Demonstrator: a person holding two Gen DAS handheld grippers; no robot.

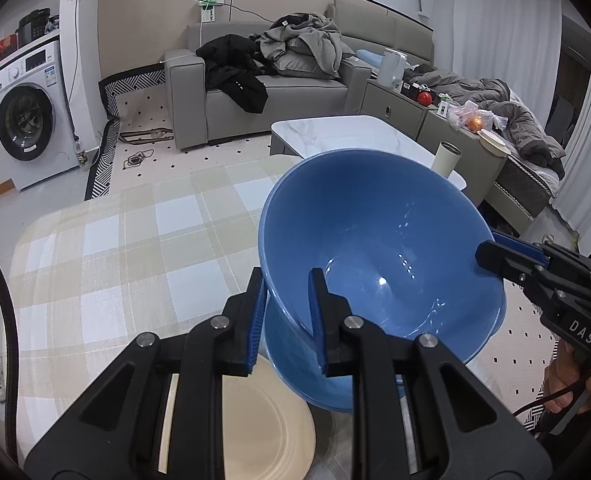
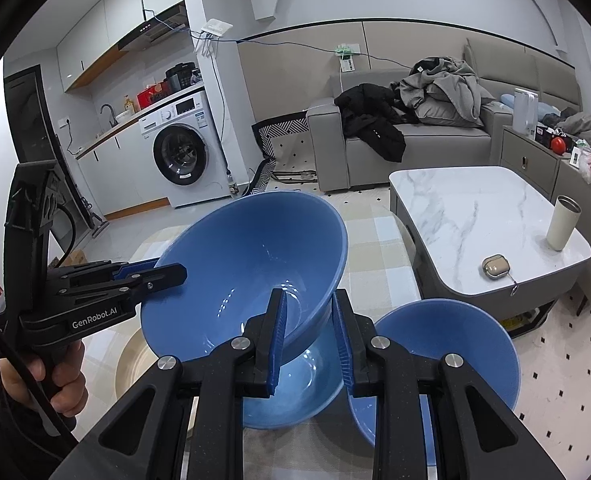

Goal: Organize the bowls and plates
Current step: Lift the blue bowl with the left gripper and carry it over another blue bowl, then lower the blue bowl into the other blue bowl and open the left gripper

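ahead of left gripper (image 1: 285, 316): checked tablecloth (image 1: 135, 248) bare, free
under held bowl (image 1: 379, 248): second bowl (image 2: 291, 384) close below
below-left: cream plate (image 1: 263, 424)
right of right gripper (image 2: 309, 340): third bowl (image 2: 455, 344), marble table (image 2: 475, 216) beyond

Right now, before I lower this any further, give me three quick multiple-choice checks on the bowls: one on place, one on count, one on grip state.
1. What lies directly beneath the tilted blue bowl?
A. another blue bowl
B. the marble coffee table
C. the sofa

2. How many blue bowls show in the right wrist view?
A. one
B. two
C. three

3. How is the tilted bowl held?
A. by neither gripper
B. by the left gripper only
C. by both, each clamped on the rim

Key: 1 A, the lower bowl sits under it. 2 C, a third bowl stands beside. 3 C, left gripper and right gripper pinch opposite rim edges.
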